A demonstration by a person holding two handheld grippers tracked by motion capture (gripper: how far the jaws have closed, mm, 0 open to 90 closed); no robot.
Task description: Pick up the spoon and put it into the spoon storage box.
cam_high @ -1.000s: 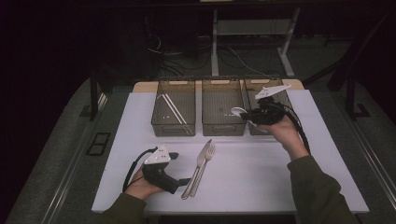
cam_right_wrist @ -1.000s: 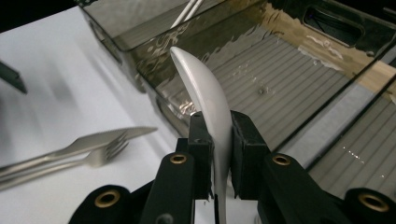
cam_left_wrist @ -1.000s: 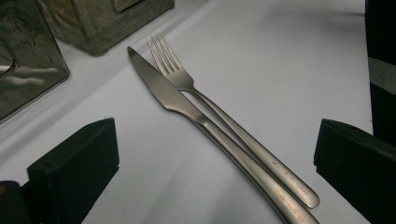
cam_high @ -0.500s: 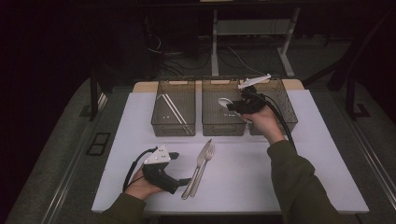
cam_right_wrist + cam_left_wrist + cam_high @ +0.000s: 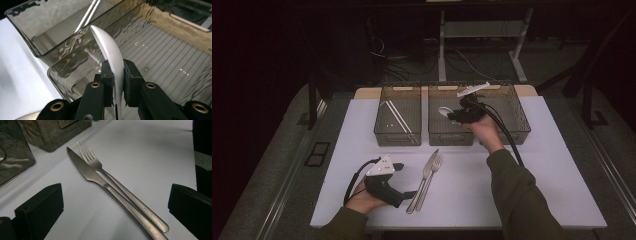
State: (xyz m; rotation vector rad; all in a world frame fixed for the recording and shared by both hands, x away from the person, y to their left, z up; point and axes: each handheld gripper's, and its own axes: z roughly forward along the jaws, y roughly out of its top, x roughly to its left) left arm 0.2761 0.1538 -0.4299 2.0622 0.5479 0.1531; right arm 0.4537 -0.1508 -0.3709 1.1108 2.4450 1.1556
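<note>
Sorting cutlery into bins, by the look of it. A spoon [image 5: 111,56] is clamped between the fingers [image 5: 132,77] of the right gripper [image 5: 460,115], pinched across the neck where the bowl narrows, so the bowl sticks out ahead of the tips. It is held over the near-left part of the middle bin [image 5: 451,138], above the rim, not yet set down; that bin appears to be meant for spoons, and its ribbed floor is seen bare under the spoon in the right gripper view.

The left bin [image 5: 397,137] is already loaded with a pair of chopsticks [image 5: 397,118], laid diagonally. The right bin [image 5: 517,116] is partly hidden by the hand.

The left gripper [image 5: 409,194] is rested on the near-left of the worktop [image 5: 557,180], fingers [image 5: 41,207] spread wide with nothing gripped. It is parked pointing at the knife [image 5: 92,176] and fork [image 5: 100,167], which lie side by side, touching, handles toward the near edge. Likely staged for the next pick.
</note>
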